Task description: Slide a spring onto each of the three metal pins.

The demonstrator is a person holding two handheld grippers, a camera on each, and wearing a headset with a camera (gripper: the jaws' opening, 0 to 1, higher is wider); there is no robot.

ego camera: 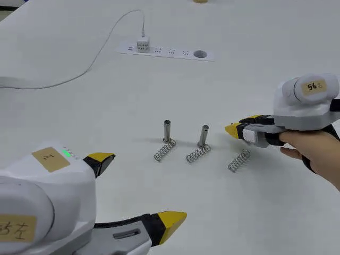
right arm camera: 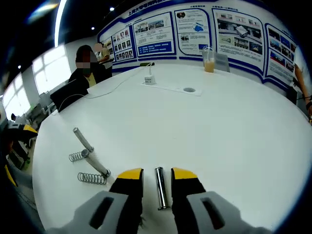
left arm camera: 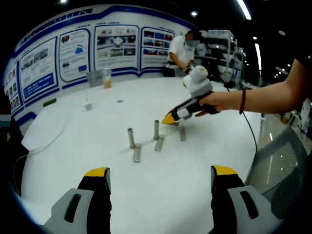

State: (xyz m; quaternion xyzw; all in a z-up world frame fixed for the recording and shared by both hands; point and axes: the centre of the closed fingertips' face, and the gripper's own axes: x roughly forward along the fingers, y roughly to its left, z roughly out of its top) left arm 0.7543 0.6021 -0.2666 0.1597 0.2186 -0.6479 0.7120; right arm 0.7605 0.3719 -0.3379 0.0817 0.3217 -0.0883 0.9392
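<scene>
1. The left gripper (left arm camera: 161, 173) sits at the bottom of its own view. Its jaws are spread wide over the white surface (ego camera: 249, 90), with nothing between them.
2. The right gripper (right arm camera: 156, 178) is held by a hand (ego camera: 312, 149) at the right edge of the head view. Its jaws are drawn narrow on either side of the third pin (right arm camera: 160, 191) (a thin gap seems to show on each side, so I cannot tell whether they pinch it).
3. At the centre of the head view the left pin (ego camera: 167, 130) and the middle pin (ego camera: 204, 135) stand upright, both bare.
4. Three springs lie flat on the surface:
   - the left spring (ego camera: 164, 150) at the left pin's foot
   - the middle spring (ego camera: 198, 153) at the middle pin's foot
   - the right spring (ego camera: 239, 160) just below the right gripper's yellow tips
5. A power strip (ego camera: 166, 51) lies at upper centre.
</scene>
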